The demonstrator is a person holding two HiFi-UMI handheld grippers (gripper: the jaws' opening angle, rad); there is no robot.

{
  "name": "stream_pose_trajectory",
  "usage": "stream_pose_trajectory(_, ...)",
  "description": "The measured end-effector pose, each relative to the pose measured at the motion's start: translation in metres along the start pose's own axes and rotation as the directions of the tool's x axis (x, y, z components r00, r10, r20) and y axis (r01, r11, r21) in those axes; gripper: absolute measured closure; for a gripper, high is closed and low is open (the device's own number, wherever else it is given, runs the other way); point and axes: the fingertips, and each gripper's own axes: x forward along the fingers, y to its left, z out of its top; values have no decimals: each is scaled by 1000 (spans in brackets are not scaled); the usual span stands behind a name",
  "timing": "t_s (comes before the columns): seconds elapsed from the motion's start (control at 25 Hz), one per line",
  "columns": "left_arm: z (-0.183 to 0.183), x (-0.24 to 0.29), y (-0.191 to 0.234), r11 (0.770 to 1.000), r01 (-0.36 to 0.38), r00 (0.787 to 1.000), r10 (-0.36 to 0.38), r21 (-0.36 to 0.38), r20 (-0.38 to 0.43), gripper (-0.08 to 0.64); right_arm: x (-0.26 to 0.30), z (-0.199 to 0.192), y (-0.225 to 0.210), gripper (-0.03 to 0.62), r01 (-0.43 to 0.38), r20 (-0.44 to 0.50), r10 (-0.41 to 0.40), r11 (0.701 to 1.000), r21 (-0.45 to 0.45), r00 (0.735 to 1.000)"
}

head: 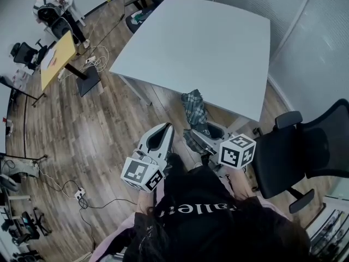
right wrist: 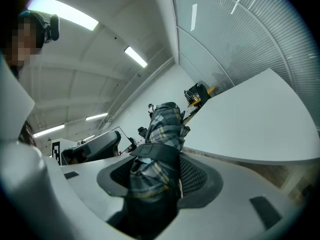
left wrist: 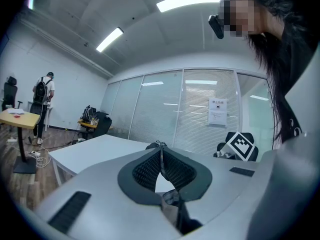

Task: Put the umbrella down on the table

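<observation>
A folded plaid umbrella (head: 194, 109) (right wrist: 162, 134), bound with a dark strap, sticks out from my right gripper (head: 198, 135) (right wrist: 159, 170), which is shut on its lower end. The umbrella hangs in the air just short of the near edge of the large white table (head: 207, 42) (right wrist: 250, 119). My left gripper (head: 164, 129) (left wrist: 160, 149) floats beside the right one, over the wooden floor, its jaws pressed together with nothing in them. The table (left wrist: 95, 151) also lies ahead in the left gripper view.
A black office chair (head: 305, 152) stands close at the right, by the table's near corner. A yellow desk (head: 57, 59) and a person (head: 49, 7) are far off at the left. Cables (head: 82, 192) lie on the floor. Glass walls (head: 305, 48) run along the right.
</observation>
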Motion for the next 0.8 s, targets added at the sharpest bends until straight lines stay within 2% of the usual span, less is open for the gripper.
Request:
stream_pose_trajectory(0.2, 2, 7, 5, 1000, 13, 1000, -13, -7, -10, 531, 10, 8, -2, 354, 4, -4, -4, 1000, 3, 1000)
stream_pose_trajectory(0.44, 5, 15, 36, 1000, 15, 1000, -15, -15, -1, 531, 41, 15, -9, 354, 15, -24, -15, 1000, 8, 1000)
stream_pose_trajectory(0.8, 23, 34, 133, 999, 33, 999, -33, -15, -13, 531, 127, 38, -17, 354, 63, -31, -61, 997, 35, 998)
